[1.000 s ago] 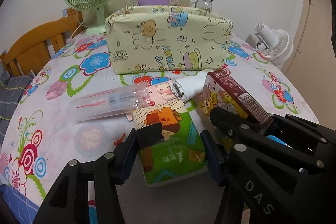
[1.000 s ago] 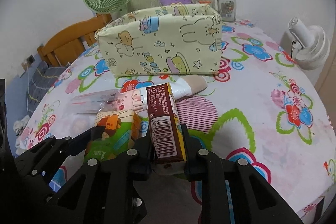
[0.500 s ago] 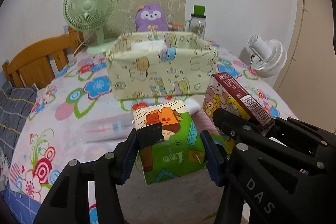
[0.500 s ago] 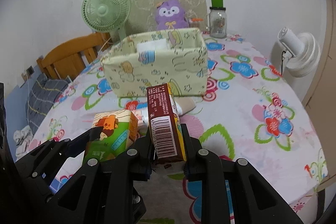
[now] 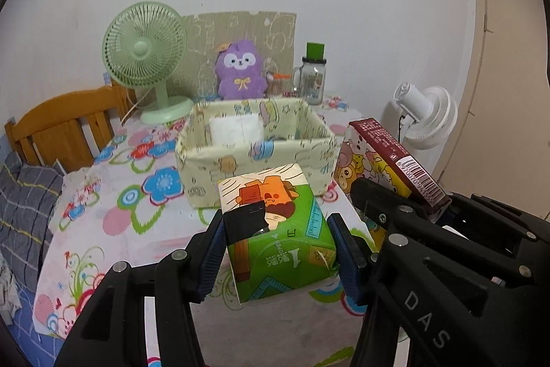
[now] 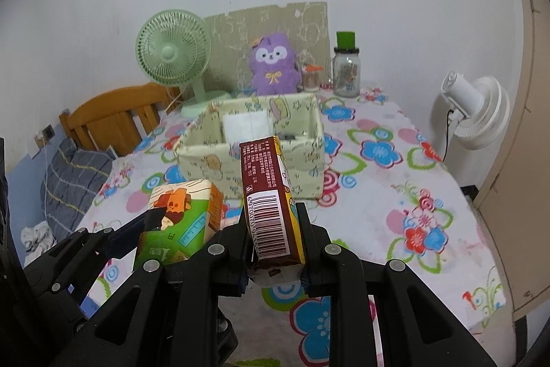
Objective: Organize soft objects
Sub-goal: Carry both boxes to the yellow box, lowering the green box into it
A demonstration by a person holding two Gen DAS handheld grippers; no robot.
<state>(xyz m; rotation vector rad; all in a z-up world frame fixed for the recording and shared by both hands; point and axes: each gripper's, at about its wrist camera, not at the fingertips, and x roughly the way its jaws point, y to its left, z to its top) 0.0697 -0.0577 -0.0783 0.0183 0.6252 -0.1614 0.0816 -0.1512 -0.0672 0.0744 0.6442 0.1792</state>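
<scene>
Left gripper (image 5: pixel 278 250) clamped on the green tissue pack (image 5: pixel 280 226), blue pads pressed into both its sides, pack held up clear of the floral tablecloth (image 5: pixel 137 195). Right gripper (image 6: pixel 275 250) squeezed tight on the brown tissue pack (image 6: pixel 271 205), barcode face up, pack tilted and pointing toward the fabric bin (image 6: pixel 254 157). Both packs side by side in the air, just short of the bin's near wall, green one to the left of the brown. Same pairing from the left wrist view: brown pack (image 5: pixel 385 160) off to the right, cartoon animals on its side, bin (image 5: pixel 254 157) straight ahead. Inside the bin, a white soft pack (image 5: pixel 235 128) leaning against the far wall; something small and dark beside it, too blurred to name. Behind the bin, a purple plush toy (image 5: pixel 240 71) upright against a cardboard sheet (image 5: pixel 240 33). Green desk fan (image 5: pixel 146 57) to its left, glass jar with a green lid (image 5: pixel 312 74) to its right. White fan (image 5: pixel 426 116) off the table's right edge, wooden chair (image 5: pixel 62 129) at the left.
</scene>
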